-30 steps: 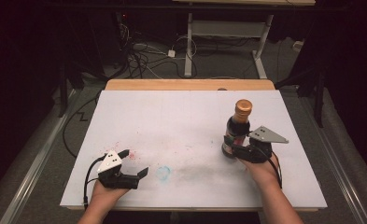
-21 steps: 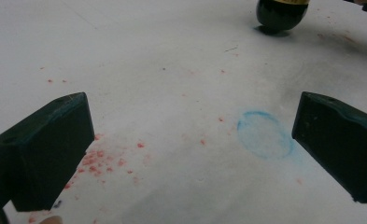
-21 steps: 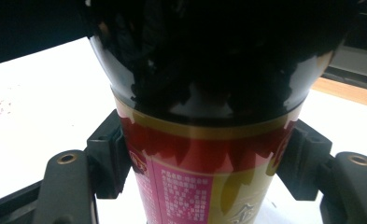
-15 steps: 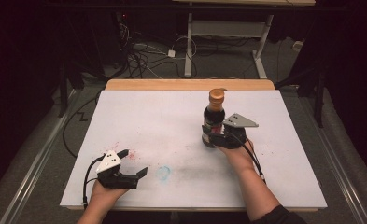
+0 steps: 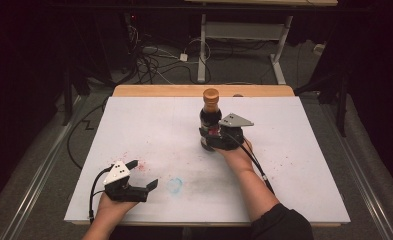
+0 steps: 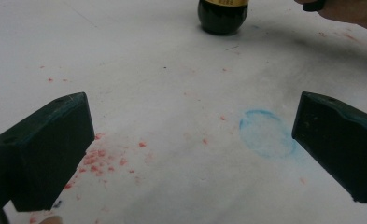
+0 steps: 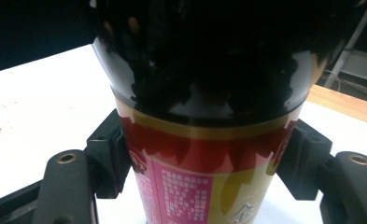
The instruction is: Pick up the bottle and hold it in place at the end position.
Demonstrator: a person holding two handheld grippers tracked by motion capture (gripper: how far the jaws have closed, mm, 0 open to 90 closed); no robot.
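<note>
A dark sauce bottle (image 5: 210, 117) with a brown cap stands upright on the white table sheet (image 5: 149, 130), right of centre and toward the far side. My right gripper (image 5: 211, 139) is shut on the bottle's lower body; in the right gripper view both black pads press the red, pink and gold label (image 7: 204, 182). The bottle's rounded base (image 6: 222, 16) appears at the top of the left gripper view. My left gripper (image 5: 143, 174) rests near the front left edge, open, with bare sheet between its fingers (image 6: 45, 149).
A faint blue ring (image 5: 174, 185) and scattered red specks (image 6: 104, 158) mark the sheet near the left gripper. A wooden table edge (image 5: 159, 90) borders the far side. Cables and desk legs (image 5: 202, 45) lie on the floor beyond.
My right gripper has carried the bottle from the right side of the sheet leftward and farther away, toward the centre. The left gripper has stayed put.
</note>
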